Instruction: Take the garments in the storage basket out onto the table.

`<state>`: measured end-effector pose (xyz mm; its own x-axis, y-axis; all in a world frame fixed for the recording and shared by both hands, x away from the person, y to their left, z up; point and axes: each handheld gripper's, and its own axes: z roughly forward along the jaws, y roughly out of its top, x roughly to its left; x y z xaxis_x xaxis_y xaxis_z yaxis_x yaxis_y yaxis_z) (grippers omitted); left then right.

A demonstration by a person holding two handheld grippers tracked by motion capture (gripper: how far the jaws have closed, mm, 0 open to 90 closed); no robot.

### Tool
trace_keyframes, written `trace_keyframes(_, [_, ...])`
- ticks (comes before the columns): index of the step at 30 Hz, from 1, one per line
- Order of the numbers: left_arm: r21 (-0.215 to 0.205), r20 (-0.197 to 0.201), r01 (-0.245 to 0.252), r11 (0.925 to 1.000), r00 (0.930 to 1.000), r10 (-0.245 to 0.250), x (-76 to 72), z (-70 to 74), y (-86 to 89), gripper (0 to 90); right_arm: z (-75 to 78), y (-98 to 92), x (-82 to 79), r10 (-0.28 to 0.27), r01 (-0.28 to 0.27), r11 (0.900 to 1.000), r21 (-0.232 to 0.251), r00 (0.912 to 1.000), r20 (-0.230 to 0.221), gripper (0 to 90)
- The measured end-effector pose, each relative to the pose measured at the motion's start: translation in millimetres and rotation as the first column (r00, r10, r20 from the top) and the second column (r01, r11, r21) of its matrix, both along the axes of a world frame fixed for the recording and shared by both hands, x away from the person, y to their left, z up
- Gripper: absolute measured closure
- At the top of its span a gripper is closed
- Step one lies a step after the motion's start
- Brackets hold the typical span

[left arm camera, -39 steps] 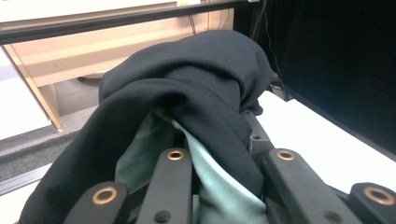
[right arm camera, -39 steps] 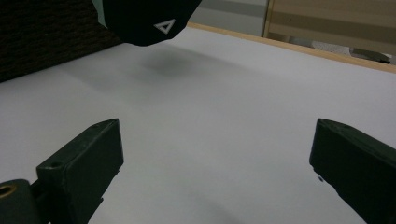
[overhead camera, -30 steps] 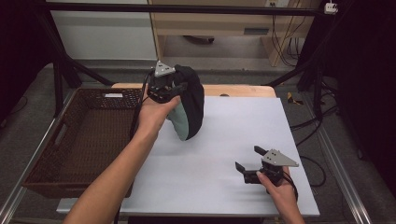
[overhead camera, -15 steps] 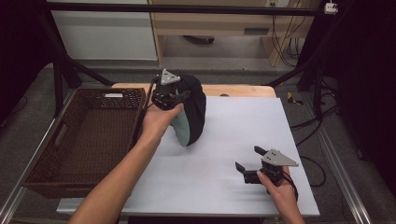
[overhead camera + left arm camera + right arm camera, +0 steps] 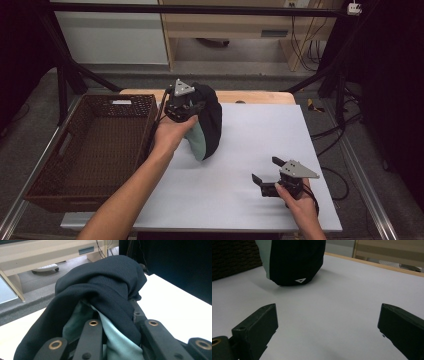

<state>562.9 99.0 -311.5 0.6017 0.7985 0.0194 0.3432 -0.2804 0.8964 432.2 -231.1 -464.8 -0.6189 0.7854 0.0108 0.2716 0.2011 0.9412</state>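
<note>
The left gripper is up at the far side of the white table, just beside the brown wicker basket, and its jaws are clamped on a bunched dark garment. In the left gripper view the cloth is heaped right over the black jaws, navy fabric wrapped on top and a pale mint lining squeezed down between them. From the high view the garment hangs from that grip to the basket's right, its lower end down at the table surface; whether it actually rests there I cannot tell. The mint lining shows on the side that faces the basket.

Over to the right gripper: it sits low near the table's near edge, well apart from the basket and from the garment, jaws spread wide with nothing between them. Its own view looks across bare tabletop to the garment, where a small white triangle mark shows on the dark fabric.
</note>
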Motion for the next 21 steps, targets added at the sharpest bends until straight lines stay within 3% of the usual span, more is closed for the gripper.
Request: trace_keyframes(21, [0.006, -0.027, 0.049, 0.9988, 0.9984, -0.049, -6.1, -18.7, -11.5, 76.4, -0.1, 0.3, -0.1, 0.001, -0.001, 1.0, -0.004, 1.0, -0.001, 3.2])
